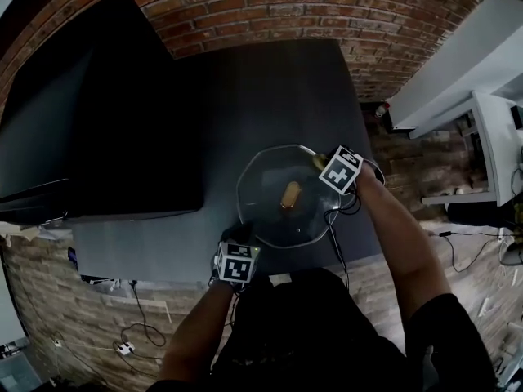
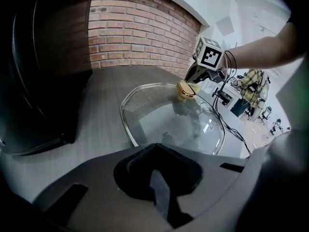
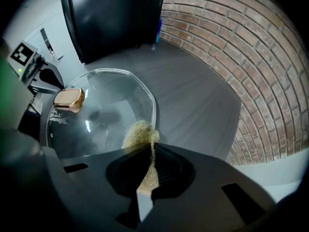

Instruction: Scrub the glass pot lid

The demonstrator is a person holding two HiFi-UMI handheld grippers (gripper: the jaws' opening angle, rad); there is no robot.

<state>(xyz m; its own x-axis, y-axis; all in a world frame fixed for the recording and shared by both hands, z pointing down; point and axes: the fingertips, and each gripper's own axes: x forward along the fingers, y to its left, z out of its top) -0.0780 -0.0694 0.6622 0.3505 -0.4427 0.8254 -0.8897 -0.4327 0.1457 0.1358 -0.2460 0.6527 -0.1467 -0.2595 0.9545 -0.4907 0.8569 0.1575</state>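
R tool (image 3: 149, 148) clamps scrub pad (image 3: 139, 132) on glass pot lid (image 3: 112, 96) rim; L tool (image 2: 154, 148) pinches opp. edge. I reckon scrub's underway, remainder unclear.

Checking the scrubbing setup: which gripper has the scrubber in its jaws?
The right gripper: a yellowish scrub pad is pinched between its jaws. The left gripper has only the glass pot lid at its jaws.
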